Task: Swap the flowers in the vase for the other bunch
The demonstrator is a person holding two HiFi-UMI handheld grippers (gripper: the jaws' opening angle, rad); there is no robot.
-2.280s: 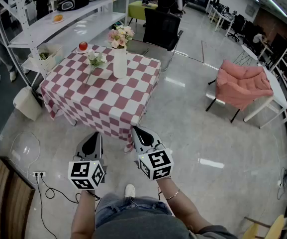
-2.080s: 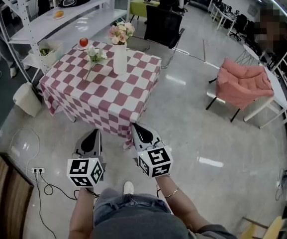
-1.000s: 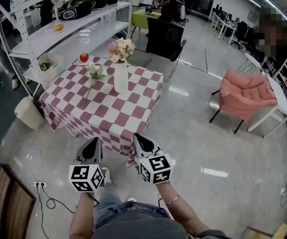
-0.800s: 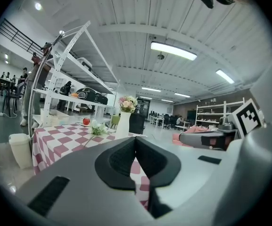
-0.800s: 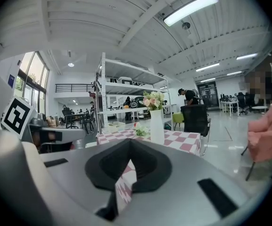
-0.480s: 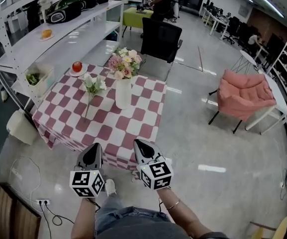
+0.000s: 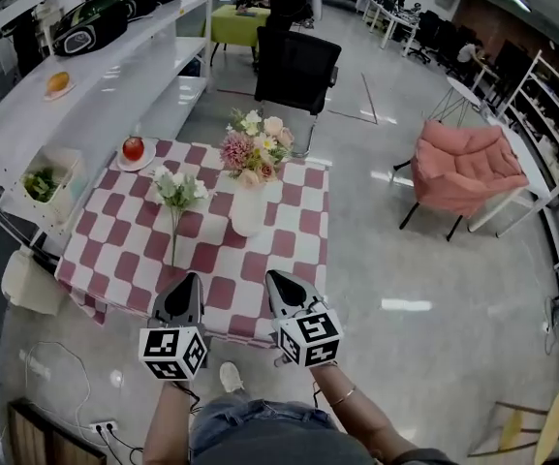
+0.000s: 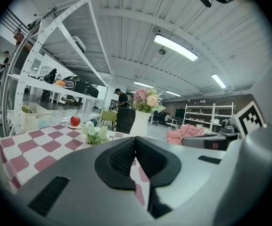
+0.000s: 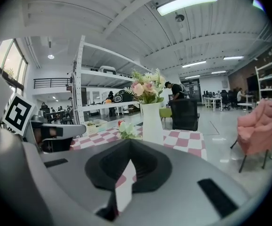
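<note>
The vase, white and upright, stands near the centre of the counter, which carries a red-and-white checked cloth. The vase contains a mixed bouquet of pink and cream flowers with some green leaves. The other bunch, white blooms on long green stems, lies flat on the cloth just left of the vase and apart from it. Its heads point toward the far side and its stems toward the near edge. A red apple sits on a small plate at the far left corner of the counter.

The near edge of the counter lies directly ahead of the person. To the right of the counter is open, glossy floor. A black chair stands at the far side. A pink armchair is well apart to the right. A white shelving rack runs along the left side, near the counter. A basket on the rack's low shelf holds green leaves.

The left hand-held gripper and the right hand-held gripper are held side by side at the near edge, both pointing toward the vase. Each has its jaws closed tip to tip, with nothing between them. Neither touches any item on the counter.
</note>
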